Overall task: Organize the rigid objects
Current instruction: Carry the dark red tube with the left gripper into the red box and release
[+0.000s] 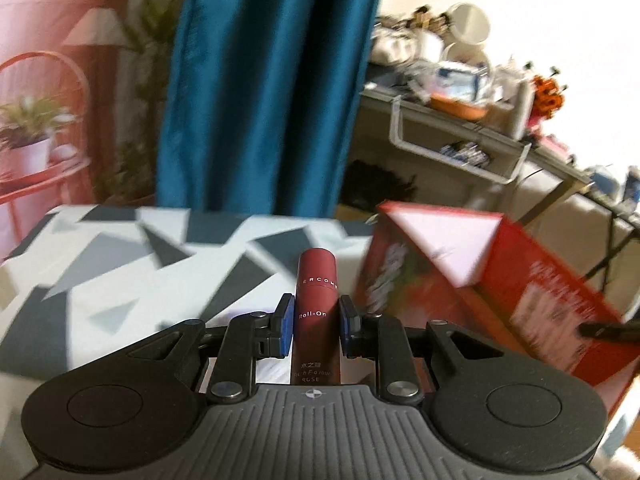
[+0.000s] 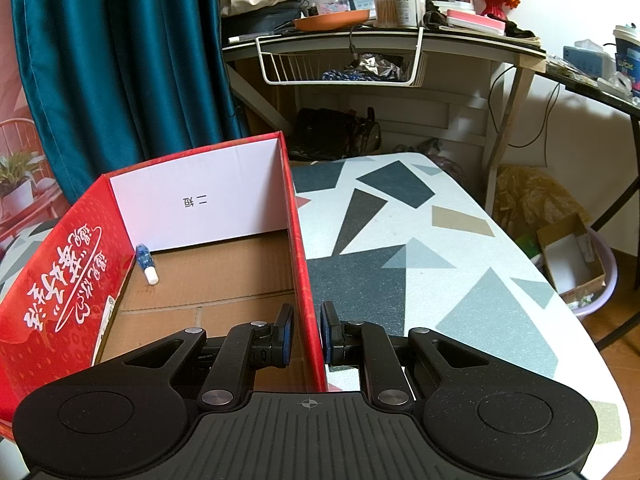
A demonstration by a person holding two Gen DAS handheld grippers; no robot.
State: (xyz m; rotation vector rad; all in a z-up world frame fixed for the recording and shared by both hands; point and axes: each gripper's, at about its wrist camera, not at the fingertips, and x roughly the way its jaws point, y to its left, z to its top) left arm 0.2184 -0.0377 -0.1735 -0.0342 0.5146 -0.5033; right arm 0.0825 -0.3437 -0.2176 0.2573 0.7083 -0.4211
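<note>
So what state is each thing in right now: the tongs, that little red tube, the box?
Left tongs: shut on the red roll-on tube.
Red roll-on tube: capped, held upright, off the table.
Right tongs: shut on the box's side wall.
Red cardboard box: open-topped, almost empty.
Blue and white tube: lying in the box's far corner.

The tube (image 1: 318,316) was dark red with pale lettering, held between blue pads (image 1: 285,320) on black fingers. The box (image 2: 168,256) was bright red outside with white script, white on its inner end wall and plain brown on its floor. Inside the box, by its left wall, lay a small blue bottle (image 2: 146,264) with a white cap. The table (image 2: 420,248) beside the box was white, scattered with dark grey, light grey and tan triangles. Behind the box hung a teal curtain (image 2: 120,60).
</note>
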